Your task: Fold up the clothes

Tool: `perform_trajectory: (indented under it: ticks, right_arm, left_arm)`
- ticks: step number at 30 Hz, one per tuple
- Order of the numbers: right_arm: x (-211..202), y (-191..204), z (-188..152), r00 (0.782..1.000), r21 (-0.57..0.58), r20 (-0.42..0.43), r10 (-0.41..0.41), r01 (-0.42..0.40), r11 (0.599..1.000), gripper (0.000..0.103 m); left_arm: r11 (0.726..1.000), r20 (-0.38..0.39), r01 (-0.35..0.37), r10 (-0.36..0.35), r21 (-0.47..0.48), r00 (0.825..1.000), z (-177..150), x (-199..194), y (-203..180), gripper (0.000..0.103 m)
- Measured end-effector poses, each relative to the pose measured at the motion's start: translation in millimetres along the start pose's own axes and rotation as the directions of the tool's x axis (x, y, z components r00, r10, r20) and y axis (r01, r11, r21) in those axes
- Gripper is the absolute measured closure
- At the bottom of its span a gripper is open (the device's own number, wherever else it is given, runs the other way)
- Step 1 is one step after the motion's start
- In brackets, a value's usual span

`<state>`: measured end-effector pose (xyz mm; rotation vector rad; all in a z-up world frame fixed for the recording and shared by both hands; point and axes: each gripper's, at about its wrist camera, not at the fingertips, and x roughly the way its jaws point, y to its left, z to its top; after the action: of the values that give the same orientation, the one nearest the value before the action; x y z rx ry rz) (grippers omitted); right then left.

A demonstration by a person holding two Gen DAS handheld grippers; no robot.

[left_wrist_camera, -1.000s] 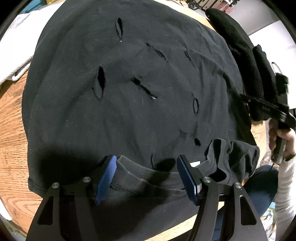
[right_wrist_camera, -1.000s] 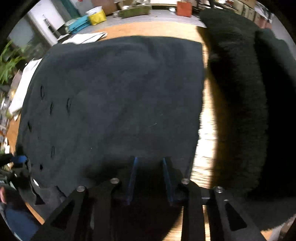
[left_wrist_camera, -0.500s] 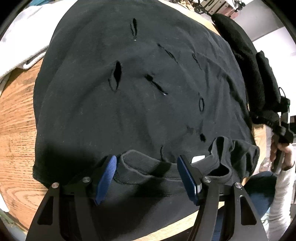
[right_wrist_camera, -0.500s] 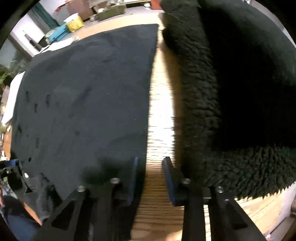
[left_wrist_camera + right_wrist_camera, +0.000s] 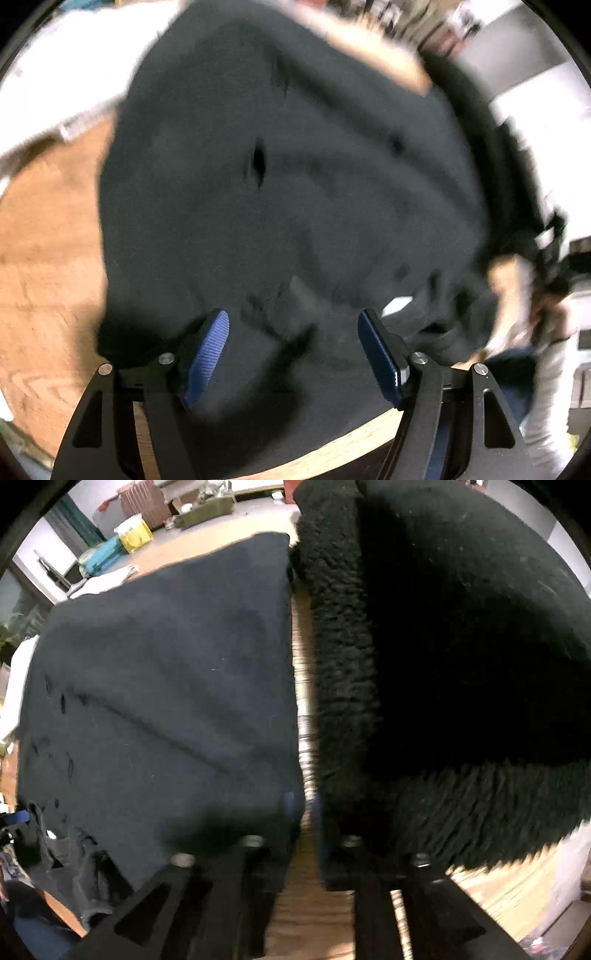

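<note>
the left gripper has its jaws spread wide, with the neckline end of the black t-shirt lying between and beyond them on the wooden table. the right gripper has its jaws nearly together, a narrow gap left; the shirt's edge sits at its left jaw, a black fleece garment just right of them.
</note>
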<state>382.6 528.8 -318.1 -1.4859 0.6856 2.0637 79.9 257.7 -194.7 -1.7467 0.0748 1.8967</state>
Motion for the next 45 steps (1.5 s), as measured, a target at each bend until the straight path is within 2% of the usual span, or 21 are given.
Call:
perform_trajectory:
  ticks: [4, 6, 8, 10, 12, 14, 17, 19, 21, 22, 23, 25, 27, 28, 30, 32, 35, 39, 42, 44, 45]
  right_arm:
    - [-34, 17, -20, 0.992, -0.005, 0.111, 0.057, -0.057, 0.998, 0.038]
    - [-33, 23, -26, 0.99, 0.006, 0.104, 0.1, -0.101, 0.995, 0.037]
    - [-27, 24, -22, 0.991, 0.001, 0.078, 0.113, -0.113, 0.994, 0.037]
    - [-27, 23, 1, 0.993, -0.015, 0.052, 0.108, -0.108, 0.994, 0.037]
    - [-24, 18, 5, 0.993, -0.024, 0.049, 0.11, -0.109, 0.994, 0.037]
    - [-22, 15, 9, 0.991, -0.023, 0.051, 0.123, -0.122, 0.992, 0.037]
    - [-12, 6, 18, 0.988, -0.02, 0.064, 0.14, -0.139, 0.99, 0.036]
    - [-5, 5, 25, 0.988, -0.023, 0.068, 0.139, -0.138, 0.99, 0.035]
    - [6, 13, 39, 0.989, -0.022, 0.06, 0.138, -0.137, 0.99, 0.035]
    - [12, 17, 46, 0.989, -0.022, 0.056, 0.137, -0.136, 0.99, 0.035]
    - [14, 18, 48, 0.989, -0.021, 0.054, 0.139, -0.138, 0.99, 0.035]
    - [17, 18, 49, 0.989, -0.018, 0.049, 0.142, -0.142, 0.99, 0.035]
    - [22, 20, 52, 0.988, -0.016, 0.051, 0.146, -0.145, 0.989, 0.035]
    - [25, 22, 54, 0.988, -0.015, 0.052, 0.147, -0.147, 0.989, 0.035]
    - [23, 20, 54, 0.987, -0.012, 0.053, 0.151, -0.15, 0.989, 0.035]
    - [20, 18, 54, 0.986, -0.009, 0.053, 0.155, -0.155, 0.988, 0.035]
    - [16, 18, 54, 0.984, -0.01, 0.054, 0.17, -0.169, 0.985, 0.034]
    - [12, 20, 57, 0.98, -0.015, 0.052, 0.194, -0.194, 0.981, 0.033]
    - [10, 21, 60, 0.977, -0.022, 0.053, 0.207, -0.206, 0.978, 0.031]
    - [11, 25, 63, 0.976, -0.03, 0.05, 0.212, -0.211, 0.977, 0.031]
    - [12, 27, 64, 0.976, -0.035, 0.047, 0.214, -0.212, 0.977, 0.031]
  left_arm:
    - [0.993, 0.091, -0.079, 0.087, -0.092, 0.992, 14, -24, 42, 0.027]
    - [0.983, 0.133, -0.115, 0.134, -0.141, 0.982, 22, -36, 63, 0.027]
    - [0.978, 0.109, -0.107, 0.128, -0.179, 0.986, 30, -28, 74, 0.027]
    - [0.979, 0.1, -0.128, 0.145, -0.158, 0.984, 35, -21, 74, 0.027]
    - [0.978, 0.112, -0.167, 0.181, -0.125, 0.977, 40, -16, 69, 0.029]
    - [0.969, 0.139, -0.214, 0.229, -0.12, 0.963, 48, -16, 69, 0.05]
    - [0.954, 0.18, -0.248, 0.277, -0.17, 0.944, 62, -22, 79, 0.057]
    - [0.957, 0.19, -0.221, 0.257, -0.19, 0.948, 73, -23, 86, 0.061]
    - [0.961, 0.172, -0.197, 0.231, -0.193, 0.958, 81, -17, 90, 0.078]
    - [0.964, 0.147, -0.184, 0.213, -0.19, 0.966, 83, -11, 91, 0.097]
    - [0.968, 0.128, -0.173, 0.198, -0.181, 0.972, 84, -7, 90, 0.101]
    - [0.975, 0.09, -0.152, 0.168, -0.163, 0.982, 84, 2, 87, 0.101]
    - [0.975, 0.08, -0.154, 0.168, -0.159, 0.983, 85, 2, 86, 0.101]
    - [0.969, 0.09, -0.176, 0.193, -0.172, 0.977, 85, -2, 87, 0.101]
    - [0.938, 0.136, -0.246, 0.284, -0.243, 0.949, 86, -16, 98, 0.101]
    - [0.929, 0.163, -0.198, 0.258, -0.313, 0.952, 85, -26, 111, 0.101]
    - [0.93, 0.171, -0.151, 0.218, -0.335, 0.961, 83, -36, 113, 0.1]
    - [0.932, 0.198, -0.181, 0.25, -0.314, 0.948, 94, -53, 95, 0.094]
    - [0.93, 0.224, -0.24, 0.306, -0.279, 0.925, 120, -59, 72, 0.07]
    - [0.931, 0.238, -0.269, 0.328, -0.249, 0.914, 151, -47, 45, 0.044]
    - [0.93, 0.245, -0.283, 0.338, -0.234, 0.909, 167, -41, 31, 0.039]
